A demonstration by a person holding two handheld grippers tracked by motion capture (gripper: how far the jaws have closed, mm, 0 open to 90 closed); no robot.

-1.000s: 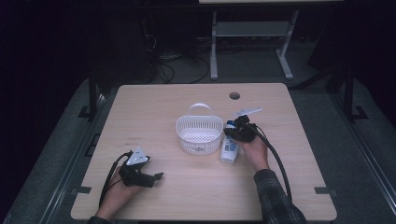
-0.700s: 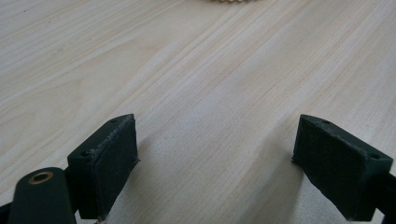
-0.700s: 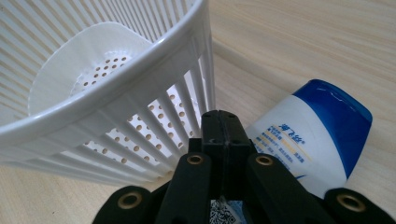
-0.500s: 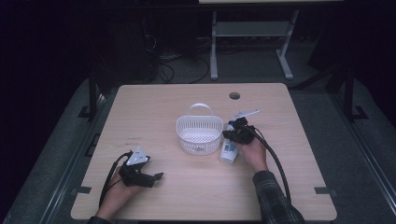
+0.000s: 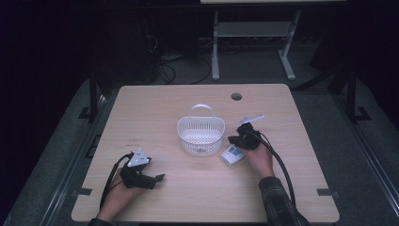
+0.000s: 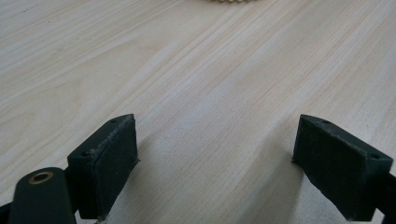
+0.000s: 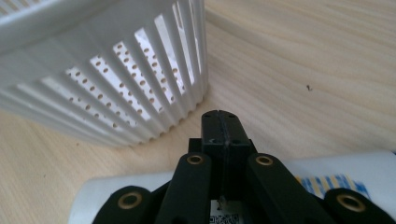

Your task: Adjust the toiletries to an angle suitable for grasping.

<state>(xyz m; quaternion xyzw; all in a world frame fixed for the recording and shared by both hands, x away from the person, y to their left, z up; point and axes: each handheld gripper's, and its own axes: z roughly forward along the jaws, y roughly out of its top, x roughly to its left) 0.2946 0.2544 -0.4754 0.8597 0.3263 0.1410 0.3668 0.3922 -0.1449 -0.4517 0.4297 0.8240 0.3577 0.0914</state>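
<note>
One white plastic slotted basket with an arched handle (image 5: 201, 134) stands near the middle of the pale wooden bench (image 5: 155, 101), and the other things are placed here by it. One white squeeze tube with a blue and yellow label (image 5: 231, 154) lies flat on the bench just beside the basket's right front side; in the right gripper view its white body (image 7: 327, 170) runs crosswise under the jaws, close to the basket's ribbed, perforated wall (image 7: 121, 79). Two black handheld grippers are at work. The right gripper (image 5: 236, 140) sits over the tube, right of the basket, its two jaws pressed together face to face with nothing between them, their tips above the tube and pointing toward the basket's foot. The left gripper (image 5: 159, 178) rests low on the bench well to the front left of the basket, its two jaws spread wide apart over bare wood, holding nothing. One round hole in the bench top (image 5: 236, 96) lies behind the basket, to its right.
</note>
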